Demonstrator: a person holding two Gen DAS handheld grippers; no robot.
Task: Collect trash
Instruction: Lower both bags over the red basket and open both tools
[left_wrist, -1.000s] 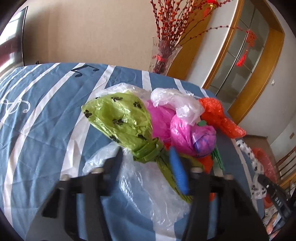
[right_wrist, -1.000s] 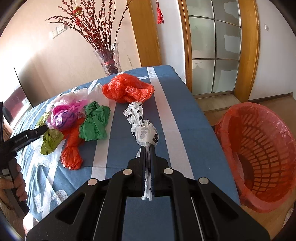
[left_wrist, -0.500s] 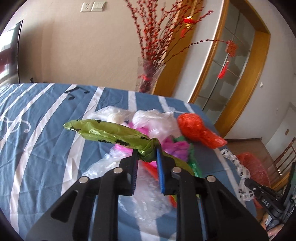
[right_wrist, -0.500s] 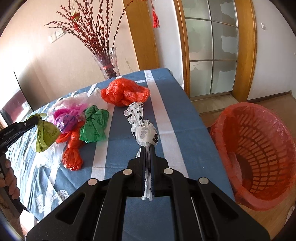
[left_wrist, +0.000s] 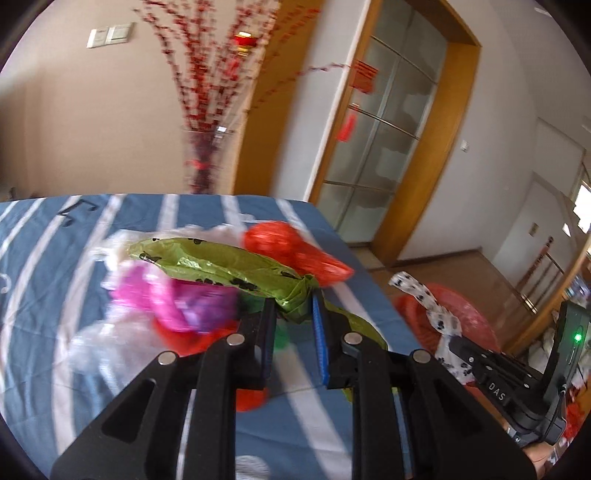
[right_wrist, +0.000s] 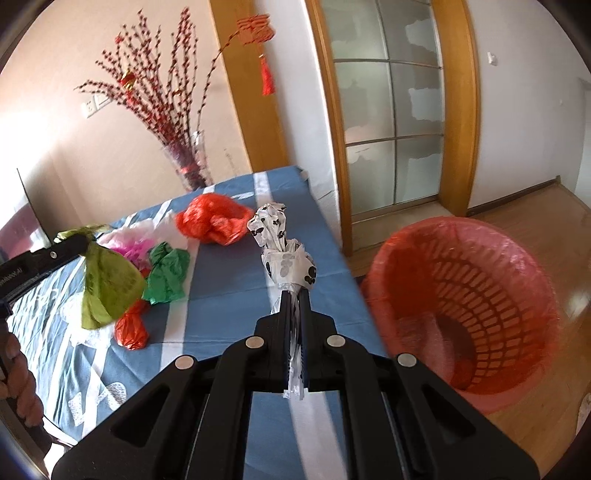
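While lifted clear of the table (right_wrist: 236, 295), green bag (left_wrist: 229, 269) pinched between left fingers (left_wrist: 267, 321), spotted bag (right_wrist: 284, 258) between right fingers (right_wrist: 285, 314).

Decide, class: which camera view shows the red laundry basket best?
The right wrist view: the red basket sits whole on the floor beside the table, its rim and slatted inside clear. In the left wrist view, only a blurred part shows behind the paw-print white bag.

— Any readable text?
— Only "DAS", in pale letters on the black body of the right tongs (left_wrist: 448, 341). Lettering on the left tongs (right_wrist: 79, 240) too blurred to read.
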